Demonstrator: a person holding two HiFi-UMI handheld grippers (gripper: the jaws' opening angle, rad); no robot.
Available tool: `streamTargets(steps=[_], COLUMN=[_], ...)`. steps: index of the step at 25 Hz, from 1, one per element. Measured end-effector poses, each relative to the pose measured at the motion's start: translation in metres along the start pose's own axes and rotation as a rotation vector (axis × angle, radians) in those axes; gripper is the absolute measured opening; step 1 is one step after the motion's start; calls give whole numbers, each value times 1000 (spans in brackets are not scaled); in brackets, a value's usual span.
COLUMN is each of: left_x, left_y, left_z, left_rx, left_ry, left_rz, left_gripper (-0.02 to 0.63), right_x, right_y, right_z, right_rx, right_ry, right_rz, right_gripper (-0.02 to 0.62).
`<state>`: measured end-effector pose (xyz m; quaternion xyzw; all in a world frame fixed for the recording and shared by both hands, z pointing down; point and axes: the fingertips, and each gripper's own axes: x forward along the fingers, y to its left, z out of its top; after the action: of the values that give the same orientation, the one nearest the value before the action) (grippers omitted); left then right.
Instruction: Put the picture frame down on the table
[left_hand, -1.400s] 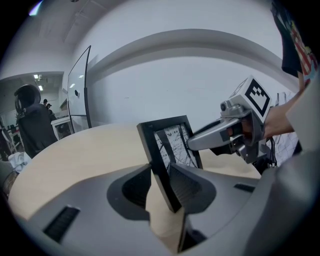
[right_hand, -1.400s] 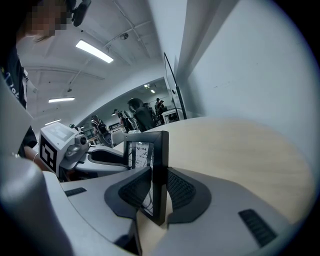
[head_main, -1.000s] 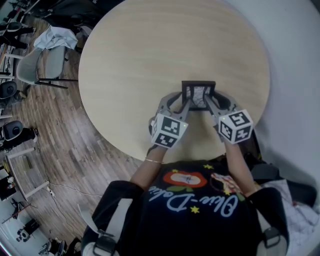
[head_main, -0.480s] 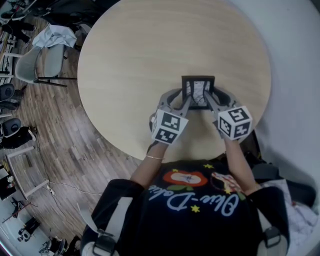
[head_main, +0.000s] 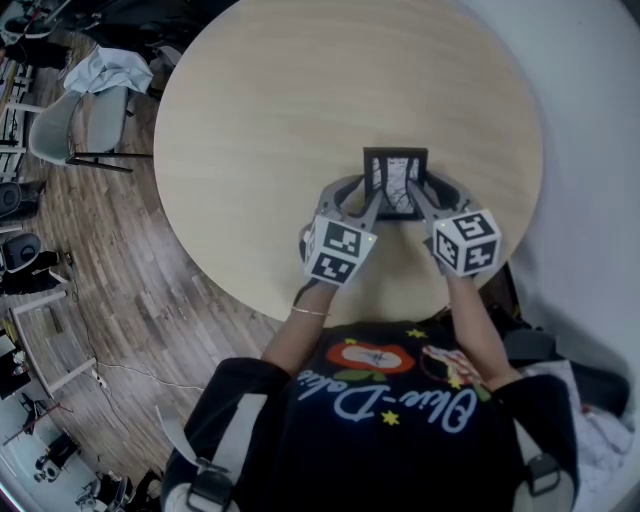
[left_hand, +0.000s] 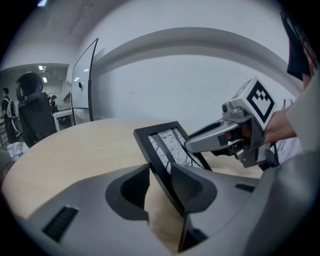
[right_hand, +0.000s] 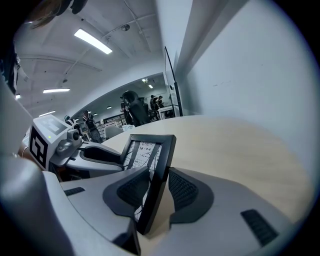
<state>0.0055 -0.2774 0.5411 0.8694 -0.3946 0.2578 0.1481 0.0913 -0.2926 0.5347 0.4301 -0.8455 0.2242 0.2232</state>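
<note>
The black rectangular picture frame (head_main: 397, 185) with a branch-like black-and-white print is held over the near part of the round pale wooden counter (head_main: 300, 90), tilted back rather than flat; the left gripper (left_hand: 167, 187) has its fingers closed on the frame's left edge, and the right gripper (right_hand: 155, 192) has its fingers closed on the right edge; the fingers hide the frame's lower edge, so I cannot tell whether it touches the counter. The task looks late but unfinished: the frame is at the spot, and what is left, as I judge it, is lowering it to rest and letting go. The counter carries nothing else; beyond it are a brown plank floor (head_main: 110, 280), a grey chair (head_main: 85, 130) and a plain white wall (left_hand: 190, 80).
</note>
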Motion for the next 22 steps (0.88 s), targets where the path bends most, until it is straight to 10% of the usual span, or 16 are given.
streamTargets(steps=[22], left_x=[14], left_y=[4], left_z=[-5], left_rx=[-36], left_ry=[19], left_rz=[12], left_gripper=[112], right_x=[13], right_y=[-11], right_z=[-9], right_rx=[1], right_ry=[78], right_rz=[-49], right_gripper=[103])
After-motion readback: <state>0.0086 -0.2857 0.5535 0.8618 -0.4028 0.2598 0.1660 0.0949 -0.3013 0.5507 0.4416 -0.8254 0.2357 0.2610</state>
